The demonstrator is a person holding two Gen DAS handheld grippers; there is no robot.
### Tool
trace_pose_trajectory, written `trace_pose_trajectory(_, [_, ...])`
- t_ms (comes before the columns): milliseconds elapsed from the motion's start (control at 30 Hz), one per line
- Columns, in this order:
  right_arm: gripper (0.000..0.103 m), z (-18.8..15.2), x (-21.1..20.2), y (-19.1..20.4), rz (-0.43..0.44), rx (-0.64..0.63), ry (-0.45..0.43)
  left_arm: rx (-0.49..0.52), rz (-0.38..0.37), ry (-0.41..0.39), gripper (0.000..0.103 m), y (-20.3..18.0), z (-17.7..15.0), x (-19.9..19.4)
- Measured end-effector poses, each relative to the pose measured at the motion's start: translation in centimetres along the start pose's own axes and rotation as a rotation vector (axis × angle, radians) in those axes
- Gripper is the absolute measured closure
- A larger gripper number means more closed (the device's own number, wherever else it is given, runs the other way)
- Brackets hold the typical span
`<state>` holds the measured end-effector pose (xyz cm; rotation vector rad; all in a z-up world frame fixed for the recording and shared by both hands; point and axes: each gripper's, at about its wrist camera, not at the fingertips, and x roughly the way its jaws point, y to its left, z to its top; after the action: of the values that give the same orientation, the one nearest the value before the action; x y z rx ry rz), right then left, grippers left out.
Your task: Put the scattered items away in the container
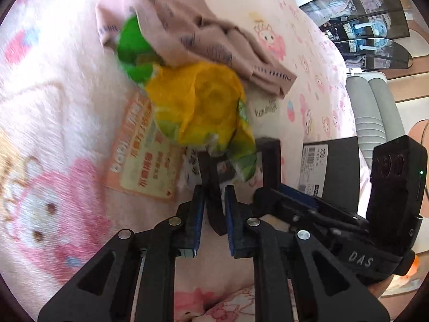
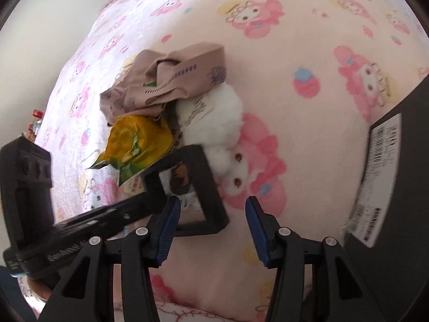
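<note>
My left gripper (image 1: 214,196) is shut on the edge of a black square frame (image 1: 214,209), also seen in the right wrist view (image 2: 209,187). A yellow-green snack bag (image 1: 203,107) lies just beyond it, also in the right wrist view (image 2: 139,139). A beige patterned cloth (image 1: 187,26) lies over a green packet (image 1: 134,45). An orange printed card (image 1: 144,155) lies flat under the bag. A white fluffy toy (image 2: 214,118) sits beside the cloth (image 2: 166,83). My right gripper (image 2: 211,222) is open and empty, above the bedding. A black box with a barcode label (image 2: 388,182) stands at the right.
All lies on a pink cartoon-print blanket (image 2: 308,67). The black box also shows in the left wrist view (image 1: 332,166). A grey chair (image 1: 375,112) and dark glass shelves (image 1: 370,26) stand past the bed's far edge.
</note>
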<state>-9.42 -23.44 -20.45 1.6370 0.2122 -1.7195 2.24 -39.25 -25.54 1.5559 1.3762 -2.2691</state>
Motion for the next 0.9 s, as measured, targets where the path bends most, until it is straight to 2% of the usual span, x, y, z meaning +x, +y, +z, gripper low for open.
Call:
trace_pose_trajectory(100, [0.071,-0.7,0.3,0.8,-0.002,-0.042,0.015,0.004,0.026,-0.027,0.087,-0.1,-0.3,-0.9])
trace_pose_trajectory(200, [0.071,-1.8,-1.7,1.6,0.042,-0.054,-0.02,0.046,0.01,-0.063,0.087,-1.4,-1.5,-3.1])
trace_pose_trajectory(367, [0.071,-4.4,-8.6,1.6,0.113,-0.057,-0.152,0.107,-0.074,-0.12,0.087,-5.0,-4.9,-6.2])
trace_pose_trajectory(500, [0.071,-7.4,-13.3,0.4,0.139,-0.034,-0.24,0.17,-0.135,-0.13,0.087,-9.0,-7.0,-7.2])
trace_pose_trajectory(667, [0.071,-11.5,-18.1,-3.8,0.115,0.009,-0.322,0.288,-0.171,-0.088,0.087,-16.5,-9.2,-5.9])
trace_pose_trajectory(767, [0.071,-13.8,-20.0,-7.9,0.061,0.046,-0.325,0.337,-0.171,-0.029,0.087,-20.4,-10.4,-2.8])
trace_pose_trajectory(900, [0.071,-15.6,-20.7,-12.8,-0.001,0.074,-0.315,0.362,-0.131,0.042,0.087,-24.0,-12.4,1.3])
